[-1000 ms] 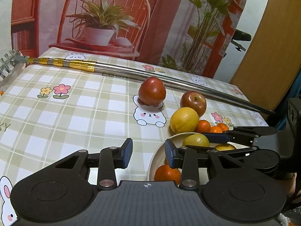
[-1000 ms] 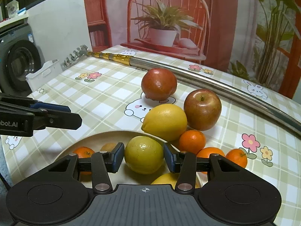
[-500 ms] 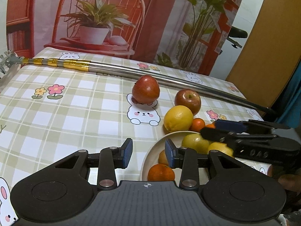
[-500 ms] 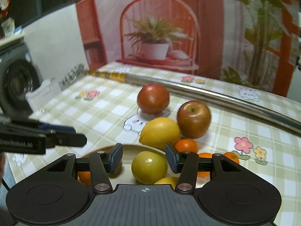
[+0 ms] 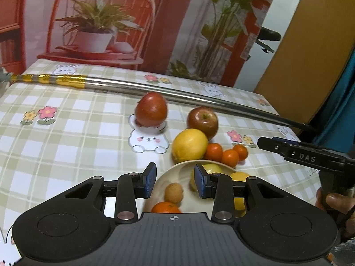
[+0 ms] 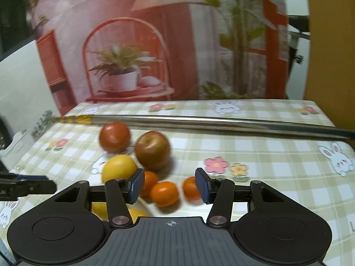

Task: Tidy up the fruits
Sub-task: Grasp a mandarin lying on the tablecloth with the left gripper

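Three tangerines point(image 6: 164, 194) between spread right hand-held gripper point(image 6: 169, 186) fingers; nothing gripped

Tablecloth point(image 5: 66, 137): pale green and white check, printed with white rabbits and pink and yellow flowers. Two apples point(image 5: 151, 109) point(image 5: 202, 120), dark red. Lemon point(image 5: 190, 145) yellow. Three small oranges point(image 5: 225, 154), bright orange. Plate point(image 5: 177, 175) cream. Pole point(image 5: 155, 89) silver with gold bands at one end. Small fruit point(image 5: 173, 192) on plate looks tan, blurred.

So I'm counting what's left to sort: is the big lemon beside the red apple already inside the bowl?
No, the big lemon sits on the tablecloth just behind the bowl rim, touching the apple.
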`<state>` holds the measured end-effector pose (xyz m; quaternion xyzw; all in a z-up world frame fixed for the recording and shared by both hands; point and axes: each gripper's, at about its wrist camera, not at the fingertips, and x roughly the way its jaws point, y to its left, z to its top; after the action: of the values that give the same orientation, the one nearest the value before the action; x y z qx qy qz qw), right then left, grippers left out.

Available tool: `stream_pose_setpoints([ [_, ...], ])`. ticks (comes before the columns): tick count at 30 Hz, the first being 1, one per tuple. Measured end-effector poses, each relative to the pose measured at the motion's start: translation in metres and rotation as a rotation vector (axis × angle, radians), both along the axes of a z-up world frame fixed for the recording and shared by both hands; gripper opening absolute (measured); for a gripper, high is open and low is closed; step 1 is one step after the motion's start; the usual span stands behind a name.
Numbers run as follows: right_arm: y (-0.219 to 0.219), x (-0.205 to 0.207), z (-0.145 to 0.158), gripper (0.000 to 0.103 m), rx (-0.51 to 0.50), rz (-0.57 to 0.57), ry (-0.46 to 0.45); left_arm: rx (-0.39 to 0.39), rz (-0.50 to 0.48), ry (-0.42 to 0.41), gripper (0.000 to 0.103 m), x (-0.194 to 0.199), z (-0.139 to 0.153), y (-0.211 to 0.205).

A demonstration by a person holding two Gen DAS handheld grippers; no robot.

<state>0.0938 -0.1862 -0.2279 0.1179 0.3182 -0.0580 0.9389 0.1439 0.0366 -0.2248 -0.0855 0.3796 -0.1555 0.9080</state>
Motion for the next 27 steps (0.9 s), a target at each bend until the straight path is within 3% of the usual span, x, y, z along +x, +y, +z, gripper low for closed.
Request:
stream_pose_setpoints([
  [8, -0.026, -0.008, -0.007, 0.047, 0.003, -0.083, -0.009, 0.079, -0.133, -0.025, 0.039, 0.019, 0.007, -0.050],
  [15, -0.048, -0.023, -0.019, 0.047, 0.011, -0.130, -0.036, 0.108, -0.236, 0.014, 0.039, 0.049, 0.001, -0.101],
  [22, -0.077, -0.044, -0.037, 0.047, 0.078, -0.199, -0.056, 0.085, -0.313, 0.082, 0.039, 0.085, -0.019, -0.151],
  [27, -0.096, -0.056, -0.043, 0.047, 0.115, -0.238, -0.076, 0.173, -0.338, 0.102, 0.039, 0.098, -0.039, -0.176],
])
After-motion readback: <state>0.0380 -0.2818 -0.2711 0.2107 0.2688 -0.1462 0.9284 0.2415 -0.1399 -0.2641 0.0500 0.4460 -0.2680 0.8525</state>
